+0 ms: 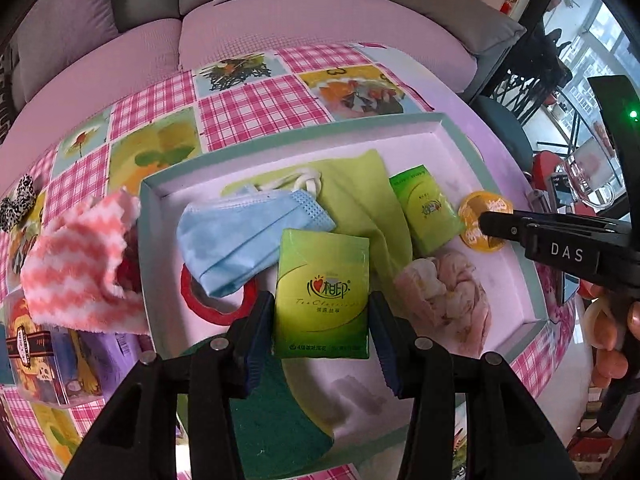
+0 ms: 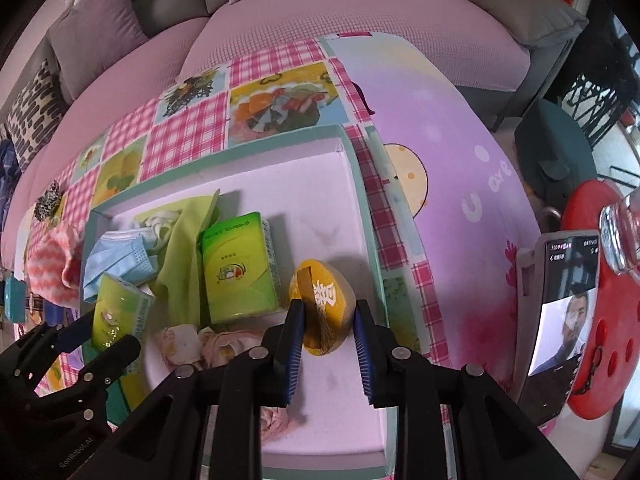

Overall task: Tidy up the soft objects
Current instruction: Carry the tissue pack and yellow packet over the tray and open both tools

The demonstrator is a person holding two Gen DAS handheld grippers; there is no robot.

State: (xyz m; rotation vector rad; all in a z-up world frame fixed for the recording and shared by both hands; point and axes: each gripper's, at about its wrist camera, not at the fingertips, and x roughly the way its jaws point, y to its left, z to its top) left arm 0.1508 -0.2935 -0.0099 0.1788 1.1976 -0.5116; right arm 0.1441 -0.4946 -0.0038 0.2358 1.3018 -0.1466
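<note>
A shallow white box with a teal rim (image 1: 304, 130) (image 2: 362, 184) holds soft things: a blue face mask (image 1: 240, 240) (image 2: 116, 260), a green cloth (image 1: 360, 196) (image 2: 184, 252), a second green tissue pack (image 1: 426, 208) (image 2: 238, 272), a crumpled pink cloth (image 1: 448, 296) (image 2: 192, 342) and a green sponge (image 1: 276, 412). My left gripper (image 1: 322, 308) (image 2: 100, 336) is shut on a green tissue pack (image 1: 322, 294) (image 2: 118, 312) above the box. My right gripper (image 2: 328, 320) (image 1: 486, 224) straddles a yellow pouch (image 2: 326, 304) (image 1: 482, 220) with its jaws slightly apart from it.
A pink-and-white striped cloth (image 1: 76, 264) (image 2: 52, 268) lies over the box's left edge. A red tape ring (image 1: 208, 304) lies in the box. A leopard scrunchie (image 1: 18, 204) lies on the chequered tablecloth. A phone (image 2: 564, 300) and red stool (image 2: 612, 280) stand right. A sofa is behind.
</note>
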